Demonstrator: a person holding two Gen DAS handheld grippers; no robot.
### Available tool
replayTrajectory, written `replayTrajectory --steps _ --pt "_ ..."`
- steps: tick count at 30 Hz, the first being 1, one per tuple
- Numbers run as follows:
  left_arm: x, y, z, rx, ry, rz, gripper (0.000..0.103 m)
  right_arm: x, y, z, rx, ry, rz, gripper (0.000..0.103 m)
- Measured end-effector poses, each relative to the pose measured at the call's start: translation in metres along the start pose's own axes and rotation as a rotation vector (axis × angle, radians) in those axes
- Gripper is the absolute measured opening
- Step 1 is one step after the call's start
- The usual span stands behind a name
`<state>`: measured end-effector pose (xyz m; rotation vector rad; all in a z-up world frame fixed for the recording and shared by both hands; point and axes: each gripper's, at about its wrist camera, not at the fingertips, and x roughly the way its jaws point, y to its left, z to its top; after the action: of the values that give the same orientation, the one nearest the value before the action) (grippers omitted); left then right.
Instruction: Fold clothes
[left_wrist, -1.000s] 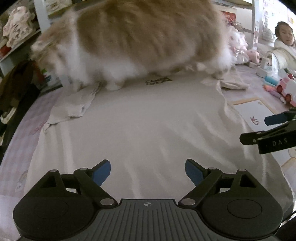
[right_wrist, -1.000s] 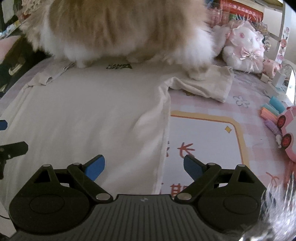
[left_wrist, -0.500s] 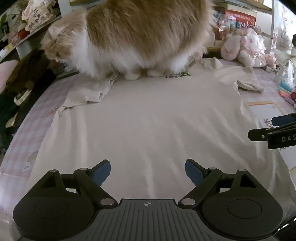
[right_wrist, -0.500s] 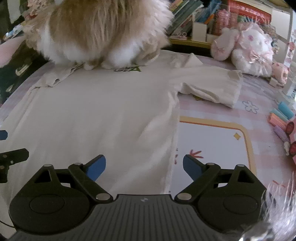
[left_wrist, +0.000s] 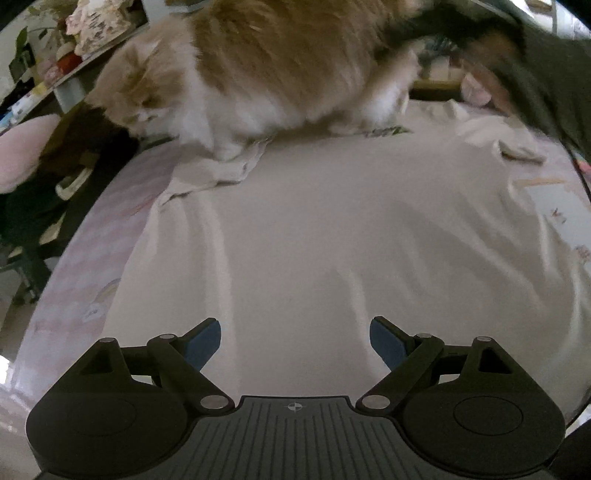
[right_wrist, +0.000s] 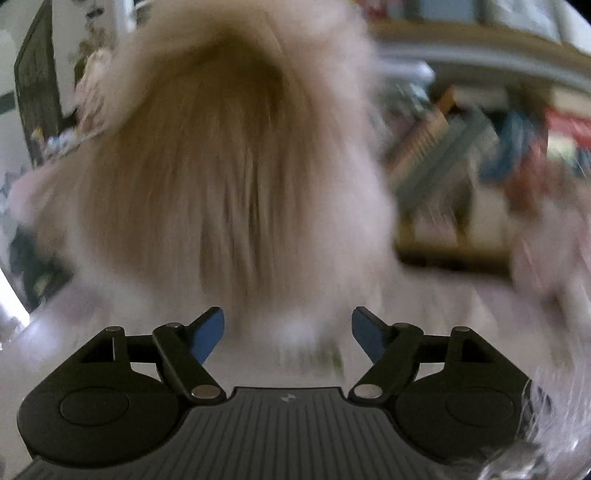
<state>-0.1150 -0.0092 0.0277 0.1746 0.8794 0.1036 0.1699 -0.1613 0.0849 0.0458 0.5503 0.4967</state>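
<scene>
Biggest thing first: a pale shirt (left_wrist: 332, 240) is spread flat across a pink patterned bed cover (left_wrist: 92, 266), filling most of the left wrist view. One sleeve (left_wrist: 214, 170) is bunched up at the far left corner of it, and a bit of dark print (left_wrist: 386, 131) can be made out near the collar end. Right on that far end a fluffy orange and white cat (left_wrist: 266, 70) is parked, front paw planted on the crumpled sleeve, head dipped toward the bed edge. In the right wrist view the cat's fur (right_wrist: 229, 166) is seen very close up and heavily blurred, with a smeared bookshelf (right_wrist: 461, 155) behind.

The left gripper (left_wrist: 295, 341) is held low over the near end of the shirt, fingers spread wide, nothing gripped. The right gripper (right_wrist: 288, 330) is pointed at the cat's rump; its jaws are closing, nothing pinched between the blue pads (right_wrist: 208, 332) as far as can be told.
</scene>
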Motion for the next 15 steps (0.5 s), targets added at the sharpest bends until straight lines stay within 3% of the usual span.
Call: replayTrajectory --steps 2,4,5,6,8,9,13,15 --pt "-0.001 0.007 -0.002 -0.005 0.007 0.013 0.09 0.033 0.028 0.025 0.006 0.089 0.03 0.046" --pt "0.001 0.016 0.0 -0.02 0.01 0.02 0.09 0.043 0.077 0.022 -0.151 0.133 -0.068 0.046" --pt "0.003 0.02 0.003 -0.028 0.01 0.018 0.09 0.041 0.094 0.013 -0.242 0.134 -0.086 0.051" --pt "0.004 0.022 0.005 -0.031 0.008 0.015 0.09 0.032 0.097 0.001 -0.266 0.114 -0.026 0.057" --pt "0.006 0.024 0.009 -0.031 0.0 0.006 0.09 0.012 0.091 -0.022 -0.248 0.09 0.118 0.067" --pt "0.008 0.023 0.011 -0.025 -0.003 -0.002 0.09 0.004 0.081 -0.033 -0.208 0.098 0.131 0.067" --pt "0.012 0.017 0.012 0.009 0.008 -0.03 0.09 -0.017 0.05 -0.045 -0.183 0.027 0.079 0.067" --pt "0.012 0.012 0.011 0.039 0.006 -0.037 0.09 -0.018 0.039 -0.033 -0.174 -0.041 0.06 0.059"
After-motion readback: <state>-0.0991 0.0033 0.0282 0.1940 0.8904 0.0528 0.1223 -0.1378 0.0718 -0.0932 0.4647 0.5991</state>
